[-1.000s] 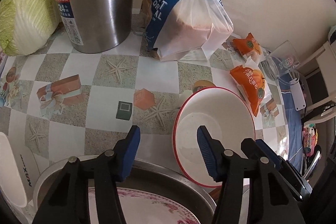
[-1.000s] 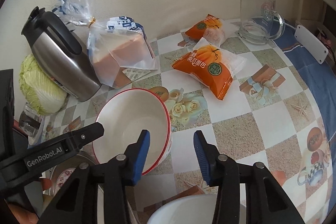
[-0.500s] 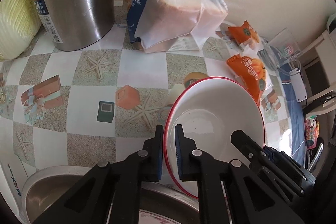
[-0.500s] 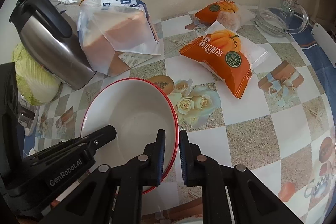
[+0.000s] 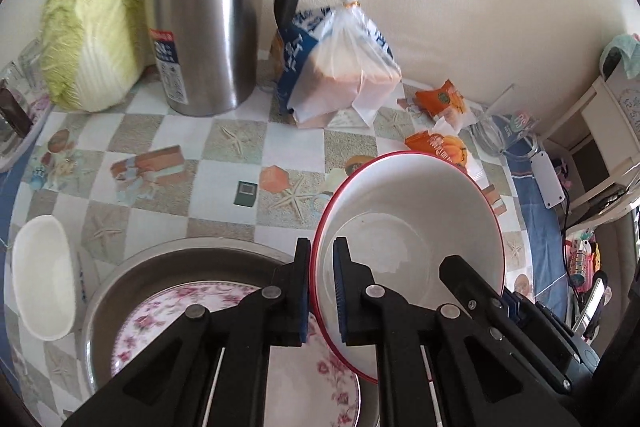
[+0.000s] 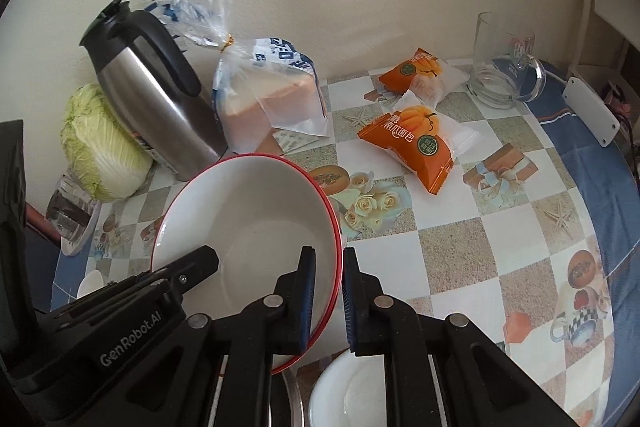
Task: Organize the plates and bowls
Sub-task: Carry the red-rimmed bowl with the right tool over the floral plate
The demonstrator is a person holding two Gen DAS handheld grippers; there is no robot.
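Observation:
A white bowl with a red rim (image 5: 408,223) hangs tilted above the table, held by both grippers. My left gripper (image 5: 322,291) is shut on its left rim. My right gripper (image 6: 329,297) is shut on its right rim; the bowl also shows in the right wrist view (image 6: 248,219). Below, a pink-flowered plate (image 5: 168,323) lies in a steel basin (image 5: 120,279). A small white bowl (image 5: 42,263) sits left of the basin. Another white bowl (image 6: 348,391) shows under the right gripper.
A steel kettle (image 5: 208,11), a cabbage (image 5: 90,31) and a bagged loaf (image 5: 344,67) stand along the back wall. Orange snack packs (image 6: 412,143) and a glass mug (image 6: 504,63) lie to the right. A patterned cloth covers the table (image 5: 160,155).
Both grippers went from open to shut on the bowl's rim, then the bowl rose off the table and moved toward the basin.

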